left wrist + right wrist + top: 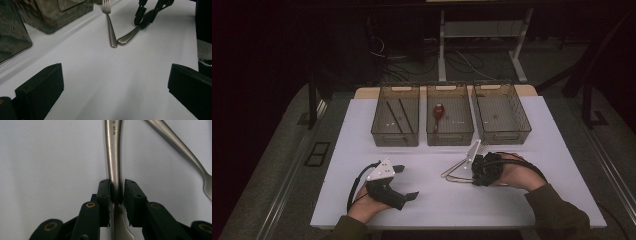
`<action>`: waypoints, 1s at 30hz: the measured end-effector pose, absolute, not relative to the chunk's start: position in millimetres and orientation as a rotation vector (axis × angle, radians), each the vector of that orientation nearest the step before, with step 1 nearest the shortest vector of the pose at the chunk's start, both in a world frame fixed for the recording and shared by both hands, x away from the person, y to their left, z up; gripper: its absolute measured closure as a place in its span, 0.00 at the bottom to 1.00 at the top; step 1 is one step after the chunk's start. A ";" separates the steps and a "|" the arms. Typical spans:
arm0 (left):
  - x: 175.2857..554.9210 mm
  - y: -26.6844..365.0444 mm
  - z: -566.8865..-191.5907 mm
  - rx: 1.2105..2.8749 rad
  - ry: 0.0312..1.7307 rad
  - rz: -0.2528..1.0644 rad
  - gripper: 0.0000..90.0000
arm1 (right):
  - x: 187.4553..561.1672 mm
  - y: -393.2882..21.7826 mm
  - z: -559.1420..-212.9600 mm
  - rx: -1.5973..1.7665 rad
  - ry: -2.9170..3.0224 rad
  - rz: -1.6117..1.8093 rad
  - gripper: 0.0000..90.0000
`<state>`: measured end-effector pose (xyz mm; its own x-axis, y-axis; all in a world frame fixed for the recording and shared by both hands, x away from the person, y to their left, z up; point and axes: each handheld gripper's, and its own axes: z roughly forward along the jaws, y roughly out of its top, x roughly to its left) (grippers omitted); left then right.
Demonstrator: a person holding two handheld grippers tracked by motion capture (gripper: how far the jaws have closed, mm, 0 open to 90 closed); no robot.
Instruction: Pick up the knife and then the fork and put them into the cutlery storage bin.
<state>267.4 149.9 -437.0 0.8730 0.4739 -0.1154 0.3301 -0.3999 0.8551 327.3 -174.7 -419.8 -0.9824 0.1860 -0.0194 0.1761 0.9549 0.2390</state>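
Two steel utensils lie on the white table, handles meeting in a V: a fork (457, 166) (110, 25) (180, 147) with its tines toward the bins, and a knife (457, 179) (128, 36) (113, 152). My right gripper (468, 175) (142, 21) (117, 191) is low on the table with its pads pressed on both sides of the knife's handle. My left gripper (408, 181) (115, 75) rests at the front left, jaws wide open with bare table between them, pointing toward the cutlery.
Three brown see-through bins stand in a row at the back: the left bin (395, 137) holds dark sticks, the middle bin (450, 136) a red utensil (439, 111), the right bin (504, 135) little I can make out. The table's front edge (462, 222) is near both hands.
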 end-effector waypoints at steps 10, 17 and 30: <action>266.9 149.1 -437.4 2.023 0.583 0.174 0.00 | 328.5 -159.5 -418.9 0.193 3.082 0.209 0.86; 266.8 148.7 -437.5 2.030 0.577 0.170 0.00 | 329.1 -159.0 -418.9 0.185 3.085 0.199 0.87; 266.7 149.6 -437.3 2.022 0.580 0.169 0.00 | 332.5 -175.0 -408.8 0.312 3.070 0.353 0.87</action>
<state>266.7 149.6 -437.3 0.8758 0.4675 -0.1198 0.3301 -0.3993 0.8553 332.5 -175.0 -408.8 -0.9792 0.2024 -0.0122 0.1944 0.9540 0.2284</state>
